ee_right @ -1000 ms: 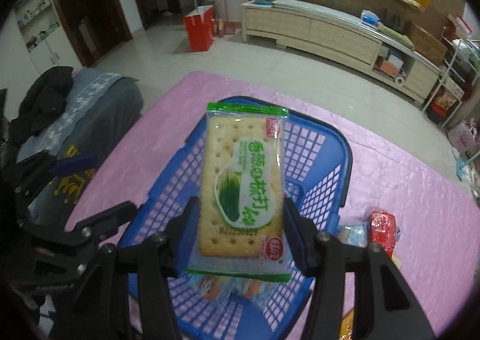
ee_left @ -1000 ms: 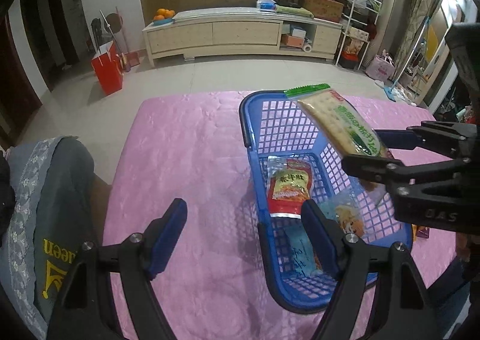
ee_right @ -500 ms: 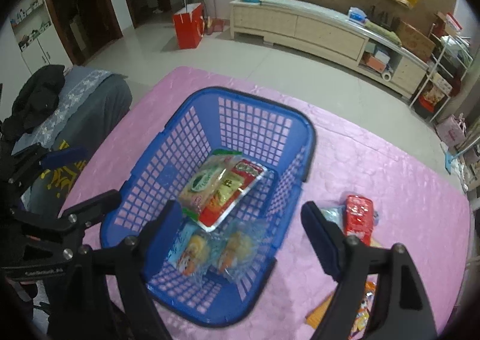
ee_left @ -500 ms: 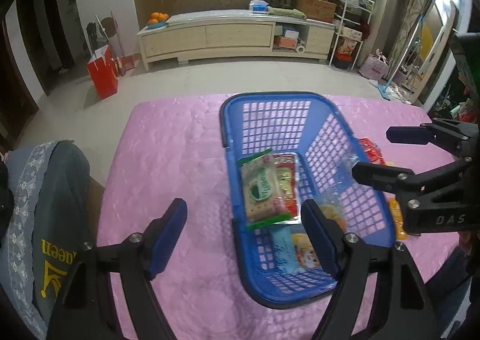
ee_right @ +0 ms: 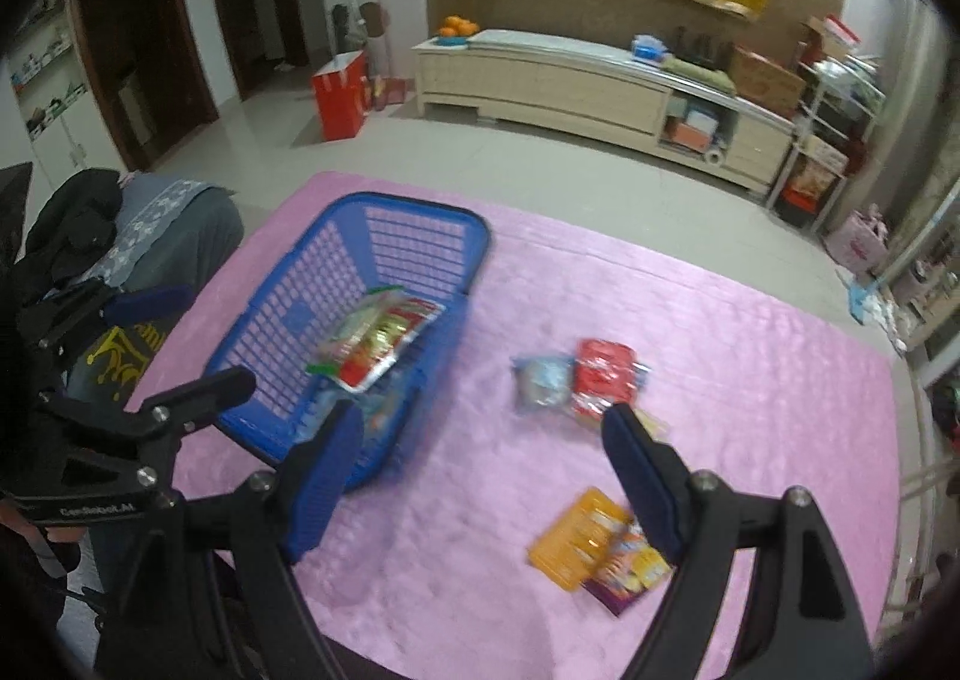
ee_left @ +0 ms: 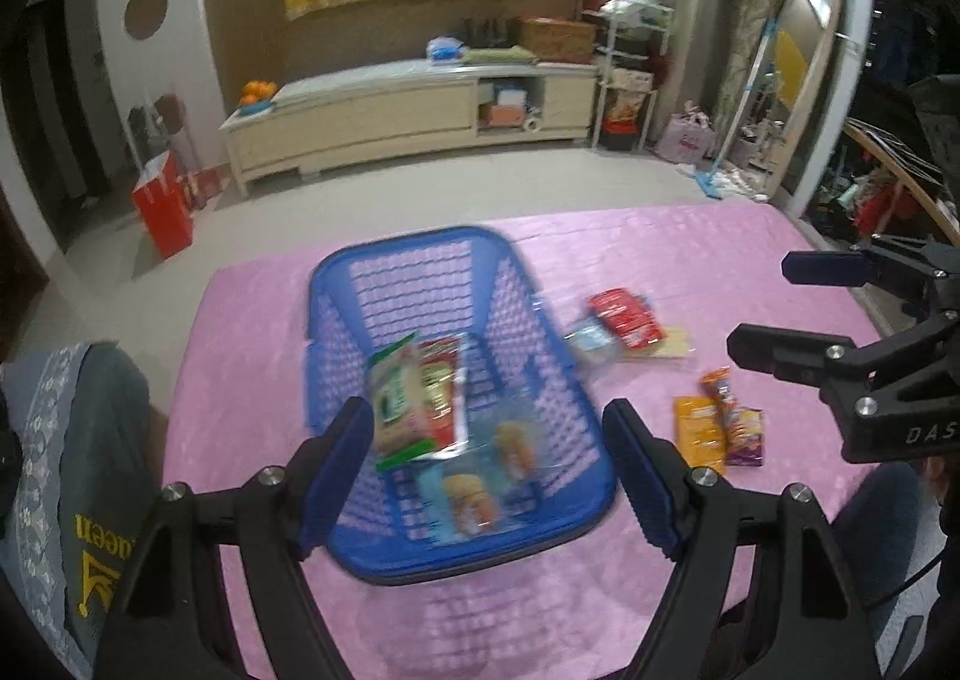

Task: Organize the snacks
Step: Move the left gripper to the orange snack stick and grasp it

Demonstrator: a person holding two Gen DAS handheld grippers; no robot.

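Observation:
A blue plastic basket point(ee_left: 336, 284) point(ee_right: 336, 236) stands on the pink tablecloth point(ee_left: 228, 440). In it lie a green cracker pack point(ee_left: 393, 398) point(ee_right: 345, 329), a red packet point(ee_left: 441, 374) and clear bags of small cakes point(ee_left: 480, 494). My left gripper point(ee_left: 486, 470) is open and empty above the basket's near end. My right gripper point(ee_right: 483, 470) is open and empty, to the right of the basket. Loose on the cloth lie a red pack point(ee_right: 603, 374), a pale blue bag point(ee_right: 543, 380), an orange pack point(ee_right: 579, 539) and a purple pack point(ee_right: 630, 575).
A chair with grey clothing point(ee_left: 72, 470) stands at the table's left edge. The cloth's right edge point(ee_right: 894, 440) borders the floor. A long cabinet point(ee_left: 390, 116) and a red bag point(ee_left: 165, 212) stand farther back in the room.
One second ago my right gripper held the green cracker pack over the basket. It let go, the pack now lies in the basket, and both grippers have swung right and pulled back.

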